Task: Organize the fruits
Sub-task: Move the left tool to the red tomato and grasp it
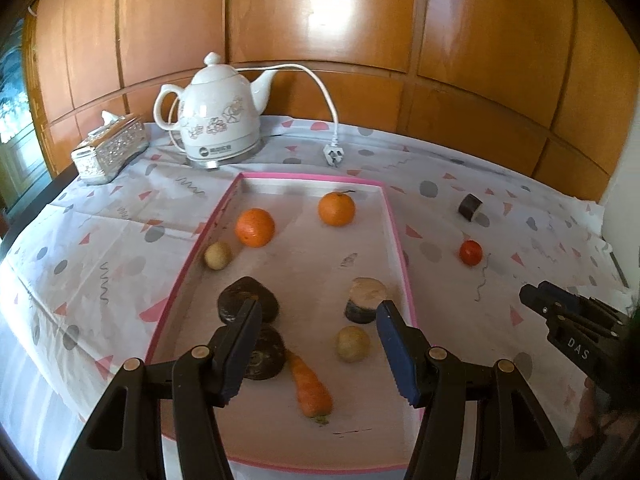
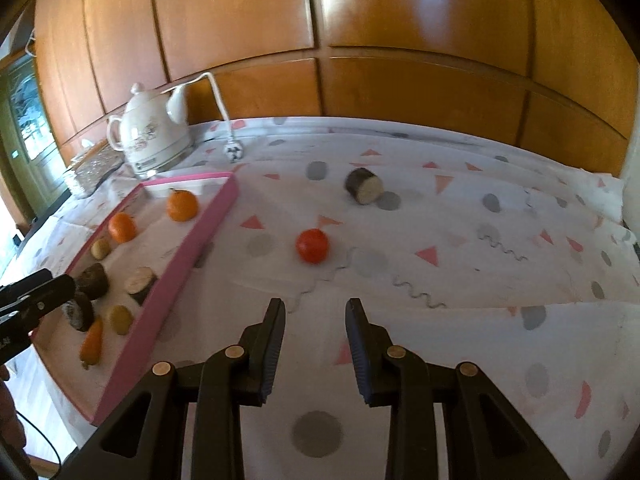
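A pink-rimmed tray [image 1: 394,224] [image 2: 192,240] holds two oranges [image 1: 255,227] [image 1: 336,208], two small yellowish fruits [image 1: 218,255] [image 1: 352,344], a carrot [image 1: 311,388], two dark lumps [image 1: 248,300] and a cut dark-skinned piece [image 1: 365,299]. My left gripper [image 1: 318,320] is open and empty above the tray's near half. On the cloth right of the tray lie a red tomato [image 2: 312,245] [image 1: 470,252] and another cut dark piece [image 2: 364,185] [image 1: 470,207]. My right gripper [image 2: 316,316] is open and empty, short of the tomato.
A white floral kettle [image 1: 218,120] with its cord and plug [image 1: 334,155] and a silver tissue box [image 1: 110,150] stand at the back left. A wood-panelled wall [image 2: 400,80] backs the table. The patterned cloth [image 2: 480,260] stretches to the right.
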The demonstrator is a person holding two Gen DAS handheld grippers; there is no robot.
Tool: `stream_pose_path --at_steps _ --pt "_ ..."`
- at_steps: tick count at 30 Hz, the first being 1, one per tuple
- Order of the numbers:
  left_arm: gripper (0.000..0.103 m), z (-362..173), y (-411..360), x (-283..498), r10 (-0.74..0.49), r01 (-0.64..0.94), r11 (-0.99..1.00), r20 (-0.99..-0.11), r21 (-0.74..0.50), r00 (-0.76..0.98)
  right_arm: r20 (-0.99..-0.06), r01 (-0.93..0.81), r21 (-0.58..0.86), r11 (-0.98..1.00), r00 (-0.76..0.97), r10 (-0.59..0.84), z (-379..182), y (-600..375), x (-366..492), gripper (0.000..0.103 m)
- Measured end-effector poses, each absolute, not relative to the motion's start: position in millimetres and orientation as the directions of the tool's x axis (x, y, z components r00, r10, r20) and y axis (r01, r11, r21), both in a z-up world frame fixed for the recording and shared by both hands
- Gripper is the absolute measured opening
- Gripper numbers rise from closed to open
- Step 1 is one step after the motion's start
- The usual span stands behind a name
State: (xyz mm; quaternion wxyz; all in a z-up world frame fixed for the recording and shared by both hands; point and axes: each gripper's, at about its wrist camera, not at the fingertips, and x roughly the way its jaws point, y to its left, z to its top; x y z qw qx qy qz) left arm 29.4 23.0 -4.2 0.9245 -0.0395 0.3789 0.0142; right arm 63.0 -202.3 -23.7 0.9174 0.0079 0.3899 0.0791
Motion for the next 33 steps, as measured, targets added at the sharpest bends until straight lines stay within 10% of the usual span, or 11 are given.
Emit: stream_pose_path --at_steps 33 --pt "0.060 -27.7 -104.4 133.6 -0.242 0.196 0.968 -0.768 -0.153 0.593 -0.765 0.156 0.006 0.988 0.637 -0.095 -63.9 -294.2 73.9 0.032"
